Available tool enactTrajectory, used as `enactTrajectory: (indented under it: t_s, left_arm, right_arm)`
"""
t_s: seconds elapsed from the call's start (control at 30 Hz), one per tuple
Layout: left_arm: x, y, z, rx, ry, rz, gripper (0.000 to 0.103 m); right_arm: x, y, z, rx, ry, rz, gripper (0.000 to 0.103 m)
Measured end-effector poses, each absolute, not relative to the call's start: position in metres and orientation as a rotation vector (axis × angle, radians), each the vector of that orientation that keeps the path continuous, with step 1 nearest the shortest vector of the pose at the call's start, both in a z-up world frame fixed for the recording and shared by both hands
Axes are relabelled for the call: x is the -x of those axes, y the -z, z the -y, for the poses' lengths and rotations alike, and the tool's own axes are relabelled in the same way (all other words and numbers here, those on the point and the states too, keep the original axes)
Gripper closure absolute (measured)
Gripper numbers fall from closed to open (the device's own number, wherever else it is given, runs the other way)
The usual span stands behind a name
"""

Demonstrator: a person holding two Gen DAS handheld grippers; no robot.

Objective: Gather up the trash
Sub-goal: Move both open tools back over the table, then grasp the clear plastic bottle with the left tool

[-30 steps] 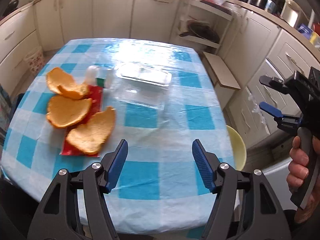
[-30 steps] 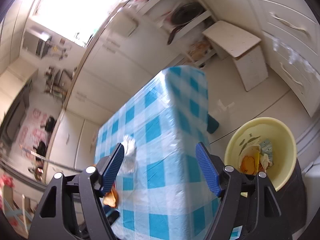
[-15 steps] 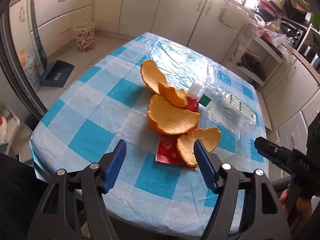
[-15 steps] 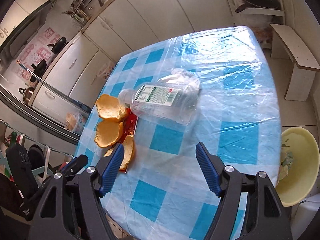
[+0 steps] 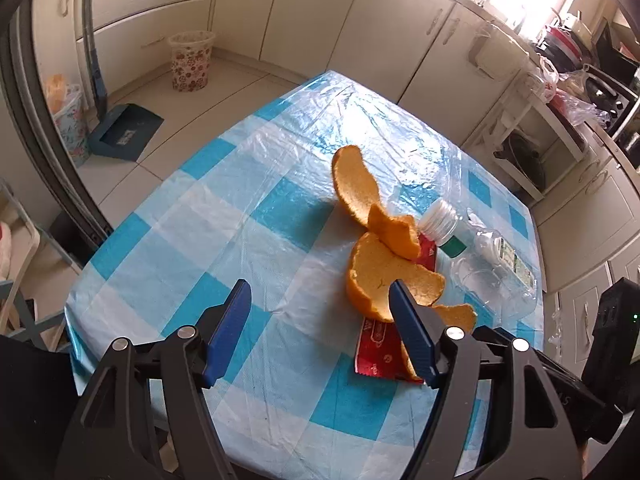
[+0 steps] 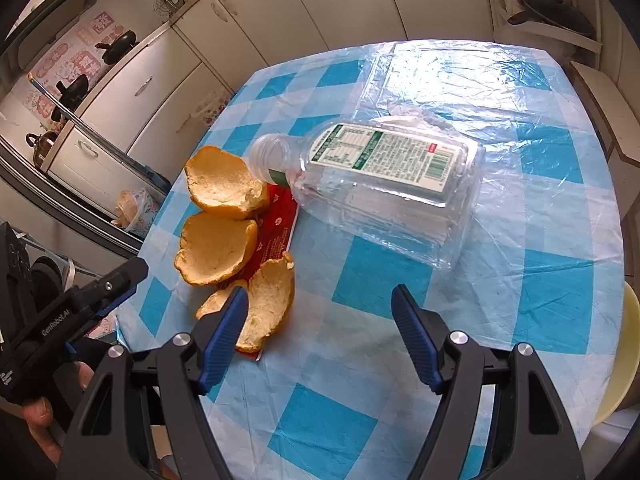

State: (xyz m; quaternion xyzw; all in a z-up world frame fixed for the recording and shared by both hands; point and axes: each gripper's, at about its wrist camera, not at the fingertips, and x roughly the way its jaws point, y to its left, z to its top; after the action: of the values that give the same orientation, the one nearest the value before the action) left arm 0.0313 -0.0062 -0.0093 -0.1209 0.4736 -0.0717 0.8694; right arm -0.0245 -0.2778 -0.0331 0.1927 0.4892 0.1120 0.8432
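Note:
Three orange peels (image 6: 216, 248) lie on a red wrapper (image 6: 278, 226) on the blue-checked table (image 6: 400, 364). A clear empty plastic bottle (image 6: 384, 184) lies on its side beside them. In the left wrist view the peels (image 5: 384, 276), wrapper (image 5: 376, 352) and bottle (image 5: 492, 252) sit right of centre. My left gripper (image 5: 320, 312) is open above the near table edge, its right finger over a peel. My right gripper (image 6: 320, 316) is open above the table, its left finger over the nearest peel. The left gripper also shows in the right wrist view (image 6: 80, 308).
A yellow basin (image 6: 622, 356) stands on the floor off the table's right edge. A patterned waste basket (image 5: 190, 60) and a dustpan (image 5: 126, 132) are on the floor at the left. Cabinets and a shelf rack (image 5: 532, 136) ring the table.
Both grippers swung from the table's right side and the basin toward the trash and came lower and closer. The peels and bottle now look larger. Both stay open.

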Motion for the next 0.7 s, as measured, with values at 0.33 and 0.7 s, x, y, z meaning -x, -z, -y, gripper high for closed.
enactTrajectory:
  t_s: [0.33, 0.7]
  left_arm:
    - [-0.062, -0.017, 0.046, 0.096, 0.286, -0.955, 0.031]
    - [-0.06, -0.023, 0.14, -0.589, 0.753, -0.831, 0.031]
  right_arm:
    - [0.016, 0.041, 0.253, -0.335, -0.284, -1.033, 0.045]
    - [0.04, 0.036, 0.286, -0.323, -0.289, -1.047, 0.088]
